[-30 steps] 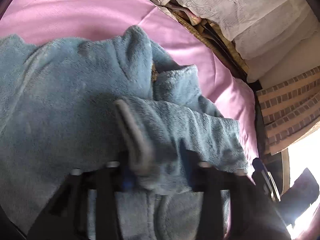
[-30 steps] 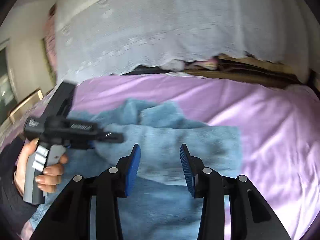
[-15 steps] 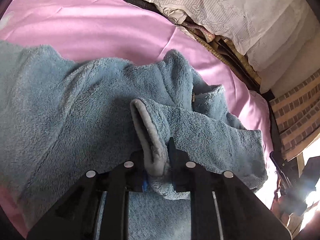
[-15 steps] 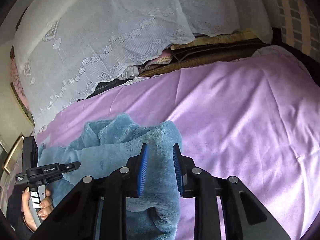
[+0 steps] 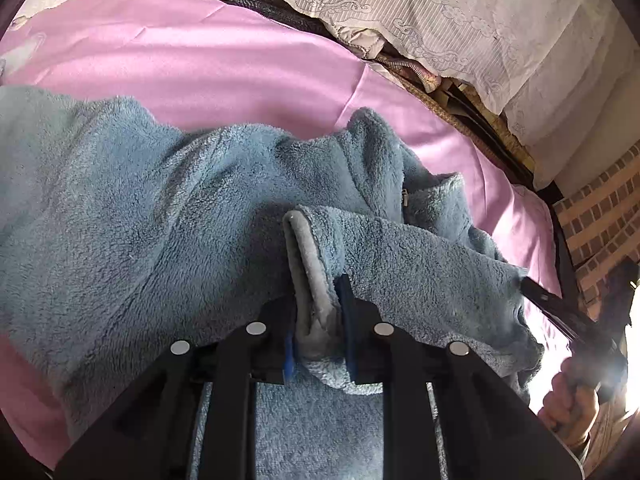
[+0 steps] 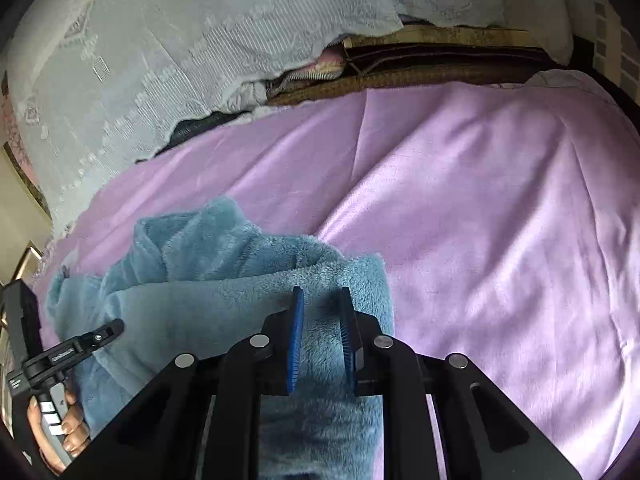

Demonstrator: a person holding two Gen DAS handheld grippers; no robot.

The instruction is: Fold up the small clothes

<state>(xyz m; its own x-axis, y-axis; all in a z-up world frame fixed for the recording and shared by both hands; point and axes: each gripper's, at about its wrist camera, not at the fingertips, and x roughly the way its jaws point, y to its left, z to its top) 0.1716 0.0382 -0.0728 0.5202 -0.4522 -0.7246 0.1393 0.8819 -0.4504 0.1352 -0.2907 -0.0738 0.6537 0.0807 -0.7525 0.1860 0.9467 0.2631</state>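
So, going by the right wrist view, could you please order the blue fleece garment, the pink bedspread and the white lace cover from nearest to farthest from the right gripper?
1. Blue fleece garment: between the right gripper's pads.
2. Pink bedspread: beyond and to the right of the garment.
3. White lace cover: at the back, top of the view.

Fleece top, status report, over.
Left hand-held gripper shut on fleece top cuff. Right hand-held gripper just closing over its edge. Pink sheet clear ahead.

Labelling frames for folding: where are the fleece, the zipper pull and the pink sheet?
fleece (image 5: 132,240), left wrist view, broad body panel.
zipper pull (image 5: 405,199), left wrist view, metal tab.
pink sheet (image 6: 480,208), right wrist view, bare middle.
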